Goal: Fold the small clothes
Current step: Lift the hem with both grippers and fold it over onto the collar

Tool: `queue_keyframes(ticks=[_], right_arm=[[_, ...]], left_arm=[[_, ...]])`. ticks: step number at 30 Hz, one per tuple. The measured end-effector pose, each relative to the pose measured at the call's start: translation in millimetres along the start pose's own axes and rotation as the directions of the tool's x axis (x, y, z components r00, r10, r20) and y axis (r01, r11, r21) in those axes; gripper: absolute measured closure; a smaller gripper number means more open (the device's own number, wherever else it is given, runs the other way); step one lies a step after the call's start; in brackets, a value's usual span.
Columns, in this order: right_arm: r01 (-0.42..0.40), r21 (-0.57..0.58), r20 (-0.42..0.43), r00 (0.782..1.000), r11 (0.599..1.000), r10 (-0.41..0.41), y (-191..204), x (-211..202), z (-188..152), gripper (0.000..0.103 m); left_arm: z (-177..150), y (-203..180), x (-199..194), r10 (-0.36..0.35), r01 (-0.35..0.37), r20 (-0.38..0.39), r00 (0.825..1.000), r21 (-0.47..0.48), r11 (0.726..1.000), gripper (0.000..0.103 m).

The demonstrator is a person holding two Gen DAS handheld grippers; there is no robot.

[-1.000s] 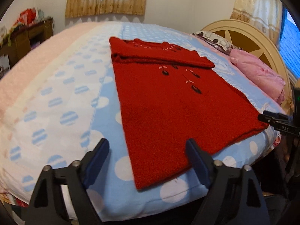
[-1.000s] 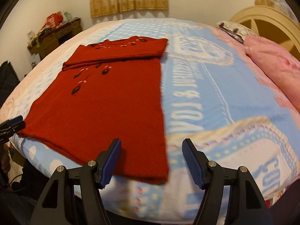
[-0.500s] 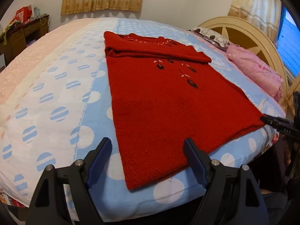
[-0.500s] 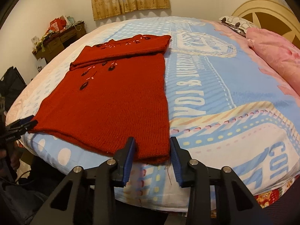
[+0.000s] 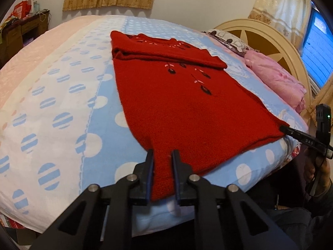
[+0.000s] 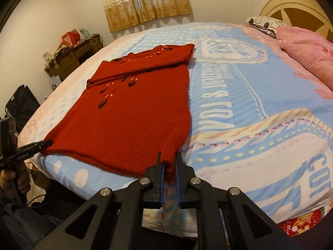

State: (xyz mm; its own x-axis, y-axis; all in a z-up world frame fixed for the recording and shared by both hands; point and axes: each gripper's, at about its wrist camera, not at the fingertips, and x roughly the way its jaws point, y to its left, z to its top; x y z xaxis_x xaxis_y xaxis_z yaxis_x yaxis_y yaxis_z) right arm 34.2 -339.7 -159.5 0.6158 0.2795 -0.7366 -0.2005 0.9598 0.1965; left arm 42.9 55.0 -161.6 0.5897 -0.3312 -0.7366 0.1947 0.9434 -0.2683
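At the bed's [image 5: 62, 108] near edge, the left gripper [image 5: 162, 156] is closing on the red sweater's [image 5: 187, 108] hem corner, the right gripper [image 6: 168, 159] pinches the other; next, lifting both evenly toward the folded collar.

A home bedroom is showing here: a bed [image 5: 62, 108] wearing a dotted blue-and-white cover, a cream arched headboard [image 5: 276, 41], a pink pillow [image 6: 308, 48], patterned curtains [image 6: 145, 2] hanging at the window, and a cluttered wooden desk [image 6: 70, 60] standing against the wall.
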Motion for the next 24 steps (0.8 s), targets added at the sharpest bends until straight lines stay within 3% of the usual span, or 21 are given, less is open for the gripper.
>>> queue_keyframes(ticks=[3, 5, 11, 24], right_arm=[[-0.013, 0.007, 0.016, 1.000, 1.000, 0.013, -2.6, -3.5, 1.4, 0.095], [-0.031, -0.003, 0.039, 0.999, 1.000, 0.031, -0.3, -9.7, 3.6, 0.095], [-0.038, -0.021, 0.138, 0.990, 0.999, 0.041, 5.8, -33.6, 20.1, 0.096], [-0.011, -0.030, 0.309, 0.951, 0.999, 0.020, 20.3, -41.7, 114.8, 0.096]], left_arm=[[-0.7, -1.3, 0.0, 0.003, -0.003, 0.002, 1.000, 0.009, 1.000, 0.081], [-1.2, -2.4, -2.5, -0.005, 0.005, 0.005, 1.000, 0.026, 1.000, 0.092], [13.5, 6.3, -23.9, -0.053, 0.053, 0.066, 0.996, -0.003, 0.999, 0.093], [100.9, 18.6, -38.0, -0.102, 0.112, 0.170, 0.980, -0.055, 0.992, 0.093]])
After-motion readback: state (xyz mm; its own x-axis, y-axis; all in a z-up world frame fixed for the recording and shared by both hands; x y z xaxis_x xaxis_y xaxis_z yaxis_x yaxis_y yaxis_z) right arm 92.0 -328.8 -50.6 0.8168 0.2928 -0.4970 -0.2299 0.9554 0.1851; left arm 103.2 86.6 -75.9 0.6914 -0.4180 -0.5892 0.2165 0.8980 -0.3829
